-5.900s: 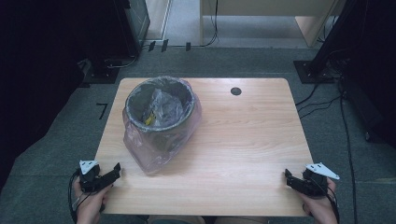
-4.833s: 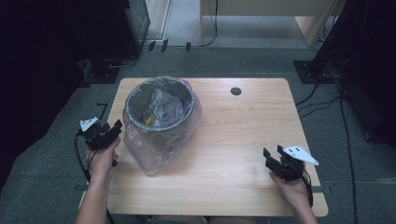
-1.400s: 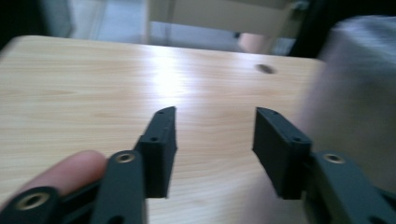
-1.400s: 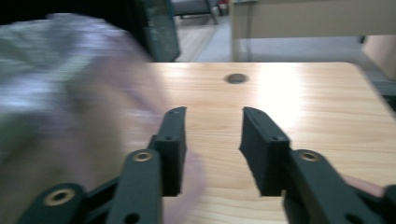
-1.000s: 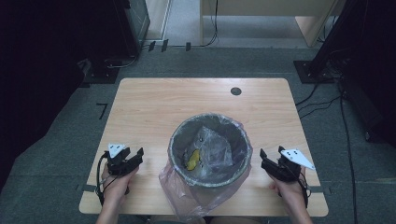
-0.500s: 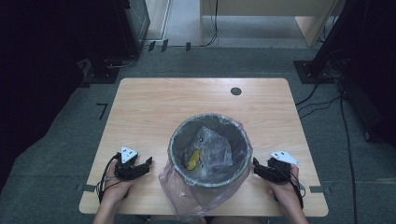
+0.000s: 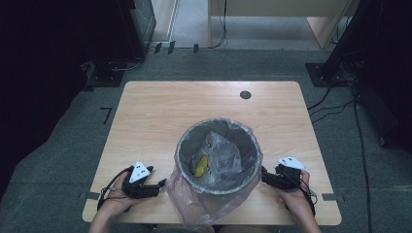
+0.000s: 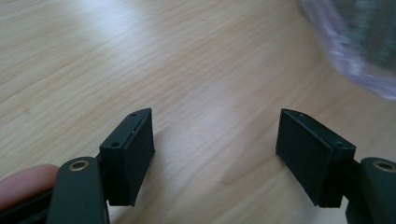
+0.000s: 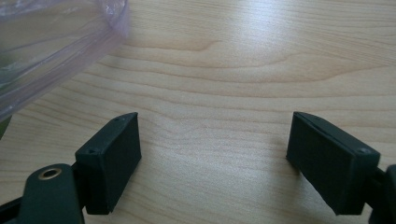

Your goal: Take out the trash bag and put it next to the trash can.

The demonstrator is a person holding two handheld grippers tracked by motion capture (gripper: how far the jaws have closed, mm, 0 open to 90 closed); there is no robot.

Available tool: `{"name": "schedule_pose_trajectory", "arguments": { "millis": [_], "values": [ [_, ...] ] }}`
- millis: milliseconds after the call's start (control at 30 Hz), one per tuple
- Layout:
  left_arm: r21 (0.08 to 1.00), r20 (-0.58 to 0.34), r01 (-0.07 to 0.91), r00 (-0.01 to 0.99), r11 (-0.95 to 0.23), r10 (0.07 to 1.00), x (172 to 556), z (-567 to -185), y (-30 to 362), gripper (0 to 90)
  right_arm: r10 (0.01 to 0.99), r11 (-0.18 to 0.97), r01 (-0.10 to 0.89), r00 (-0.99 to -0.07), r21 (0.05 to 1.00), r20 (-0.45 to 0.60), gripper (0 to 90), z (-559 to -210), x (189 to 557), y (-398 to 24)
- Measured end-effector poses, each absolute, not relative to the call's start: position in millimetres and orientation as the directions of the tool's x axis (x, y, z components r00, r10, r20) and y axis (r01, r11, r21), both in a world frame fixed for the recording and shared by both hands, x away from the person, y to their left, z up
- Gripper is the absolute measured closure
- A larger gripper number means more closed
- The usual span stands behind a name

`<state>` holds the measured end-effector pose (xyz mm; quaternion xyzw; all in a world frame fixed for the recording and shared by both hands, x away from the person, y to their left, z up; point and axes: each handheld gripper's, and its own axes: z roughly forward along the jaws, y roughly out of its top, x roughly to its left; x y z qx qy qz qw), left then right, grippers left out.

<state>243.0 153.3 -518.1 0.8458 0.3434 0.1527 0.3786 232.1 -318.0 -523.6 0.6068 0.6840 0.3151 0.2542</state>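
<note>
Left gripper (image 7: 160, 186) and right gripper (image 7: 265, 176) flank lined bin (image 7: 217, 160) — jaws just widening, gaping, nothing between.

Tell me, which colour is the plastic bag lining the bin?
Clear with a faint purple tint; the plastic bag shows best in the high view.

The left gripper (image 7: 158, 187) and right gripper (image 7: 265, 175) lie low, pointing inward toward each other. Both sets of jaws have just been opening and stand wide with nothing between them.

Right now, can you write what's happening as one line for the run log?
bin: near table edge, bag-lined | left tool: open, just opening, nothing between | right tool: open, just opening, nothing between
</note>
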Motion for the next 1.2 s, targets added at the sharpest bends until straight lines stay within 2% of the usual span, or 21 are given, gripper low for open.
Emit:
{"name": "schedule_pose_trajectory", "arguments": {
  "millis": [133, 300, 367, 500, 700, 1033, 1200],
  "values": [
    [0.746, 0.005, 0.418, 0.775, -0.519, 0.632, 237, -518, 144, 26.9, 0.990, 0.070, 0.669, -0.138, 0.740, 0.031, 17.3, -524, 232, -318],
    [0.747, 0.056, 0.385, 0.776, -0.542, 0.629, 237, -517, 131, 23.8, 0.989, 0.069, 0.669, -0.144, 0.740, 0.038, 17.3, -524, 232, -317],
    [0.750, 0.042, 0.386, 0.783, -0.538, 0.620, 237, -516, 127, 23.8, 0.987, 0.080, 0.667, -0.156, 0.740, 0.034, 17.3, -524, 231, -317],
    [0.814, -0.021, 0.371, 0.788, -0.447, 0.615, 236, -506, 121, 23.8, 0.984, 0.098, 0.667, -0.176, 0.738, 0.029, 17.5, -524, 230, -315],
    [0.889, -0.097, 0.359, 0.754, -0.284, 0.650, 236, -484, 122, 24.6, 0.950, 0.191, 0.647, -0.312, 0.738, 0.028, 17.5, -523, 222, -310],
    [0.944, -0.162, 0.318, 0.692, -0.094, 0.704, 234, -455, 123, 25.1, 0.912, 0.258, 0.621, -0.408, 0.740, 0.025, 17.5, -524, 217, -298],
    [0.949, -0.182, 0.313, 0.652, -0.043, 0.736, 233, -448, 126, 25.2, 0.874, 0.311, 0.594, -0.485, 0.742, 0.022, 17.5, -524, 212, -285]
  ]
}}
